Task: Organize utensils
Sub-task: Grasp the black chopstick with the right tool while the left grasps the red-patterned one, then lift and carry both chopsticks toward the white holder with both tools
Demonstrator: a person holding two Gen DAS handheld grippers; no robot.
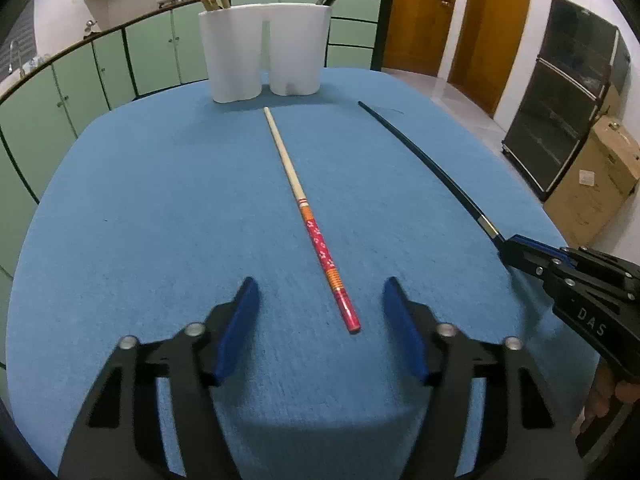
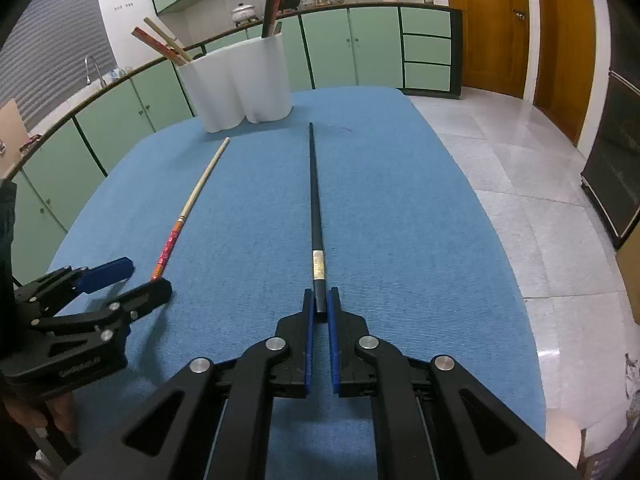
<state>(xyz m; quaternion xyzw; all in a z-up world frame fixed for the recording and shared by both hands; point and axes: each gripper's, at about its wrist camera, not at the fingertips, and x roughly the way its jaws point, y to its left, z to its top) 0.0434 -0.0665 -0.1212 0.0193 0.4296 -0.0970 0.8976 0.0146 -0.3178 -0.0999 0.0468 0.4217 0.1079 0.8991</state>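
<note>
1. My right gripper (image 2: 320, 304) is clamped on the black chopstick (image 2: 314, 200)'s butt end, just behind its gold label, unreadable; "DAS" marks that gripper's body.
2. My left gripper (image 1: 320, 312) gapes around the red-patterned chopstick (image 1: 304, 208)'s end.
3. Both chopsticks lie on blue cloth (image 1: 160, 208), pointing toward the white holder (image 1: 264, 52).

The white holder (image 1: 264, 52) hides its chopsticks' lower ends; their tops leave the left-wrist frame

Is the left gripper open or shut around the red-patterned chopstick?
Open. The left gripper has its blue pads spread wide on either side of the red-patterned chopstick, which lies flat on the blue tablecloth, touching neither pad.
</note>
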